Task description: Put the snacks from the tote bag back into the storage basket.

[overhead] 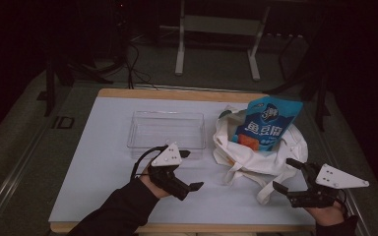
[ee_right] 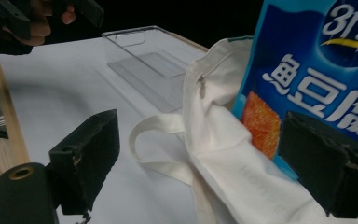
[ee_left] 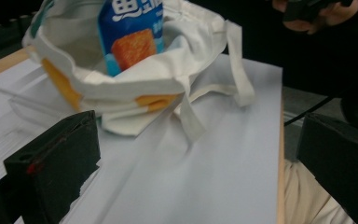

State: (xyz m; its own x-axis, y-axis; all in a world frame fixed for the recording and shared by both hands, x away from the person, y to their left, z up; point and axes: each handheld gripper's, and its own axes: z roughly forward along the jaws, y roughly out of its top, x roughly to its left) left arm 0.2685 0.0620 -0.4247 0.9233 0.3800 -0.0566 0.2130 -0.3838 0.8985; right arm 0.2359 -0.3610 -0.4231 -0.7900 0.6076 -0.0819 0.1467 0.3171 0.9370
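A white cloth tote bag (overhead: 256, 150) lies on the right half of the table, and a blue snack packet (overhead: 266, 123) sticks up out of its mouth. My left gripper (overhead: 191, 170) is open just left of the bag, holding nothing. In the left gripper view, the left gripper (ee_left: 196, 135) faces the bag (ee_left: 168, 79) and the packet (ee_left: 130, 37). My right gripper (overhead: 286, 175) stands open at the bag's near right side. Seen from the right gripper view, the right gripper (ee_right: 203, 135) has its jaws on either side of the bag's cloth (ee_right: 223, 154), with the packet (ee_right: 317, 70) close behind.
A clear, empty plastic tray (overhead: 166, 129) sits at the table's middle, left of the bag; its corner (ee_left: 18, 109) lies beside my left jaw. The bag's straps (overhead: 268, 189) trail toward the front edge. A white sheet (overhead: 103, 162) covers the wooden tabletop.
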